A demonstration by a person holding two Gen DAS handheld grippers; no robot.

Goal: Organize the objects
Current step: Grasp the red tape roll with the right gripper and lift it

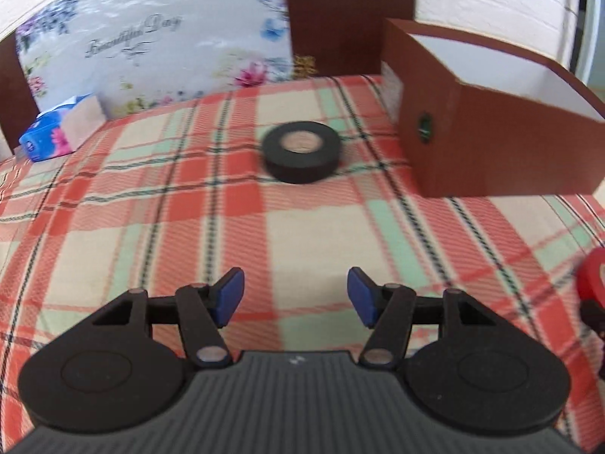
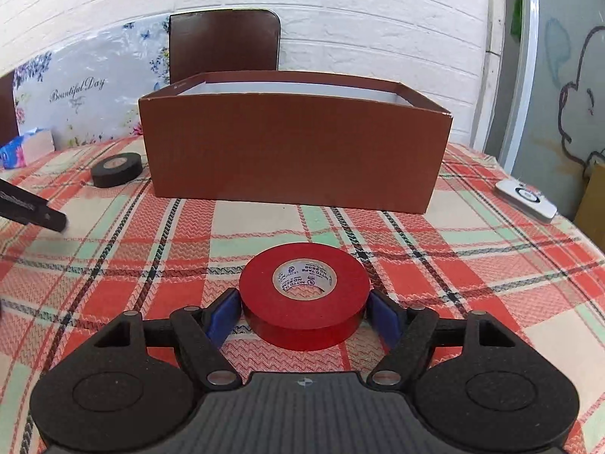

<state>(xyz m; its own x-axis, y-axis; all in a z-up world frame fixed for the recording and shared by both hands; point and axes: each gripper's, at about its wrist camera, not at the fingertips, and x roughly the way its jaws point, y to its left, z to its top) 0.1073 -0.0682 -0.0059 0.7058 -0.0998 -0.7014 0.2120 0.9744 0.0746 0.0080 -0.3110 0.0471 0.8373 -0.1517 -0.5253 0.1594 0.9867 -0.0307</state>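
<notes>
The right gripper [image 2: 304, 312] is clamped on a red tape roll [image 2: 304, 295], its blue pads [image 2: 383, 316] pressing both sides of the roll, which lies flat with its white core facing up, over the checked tablecloth [image 2: 472, 276] toward the near edge of the table. The left gripper [image 1: 295, 295] has its jaws parted with nothing between them, above bare cloth. A black tape roll [image 1: 301, 150] lies flat beyond it, just beside the left end of the brown box [image 2: 295, 151]. The box is open-topped, toward the far edge. A blue tissue pack [image 1: 43, 139] sits at the far left corner. A white flat device [image 2: 526, 196] lies near the right edge.
</notes>
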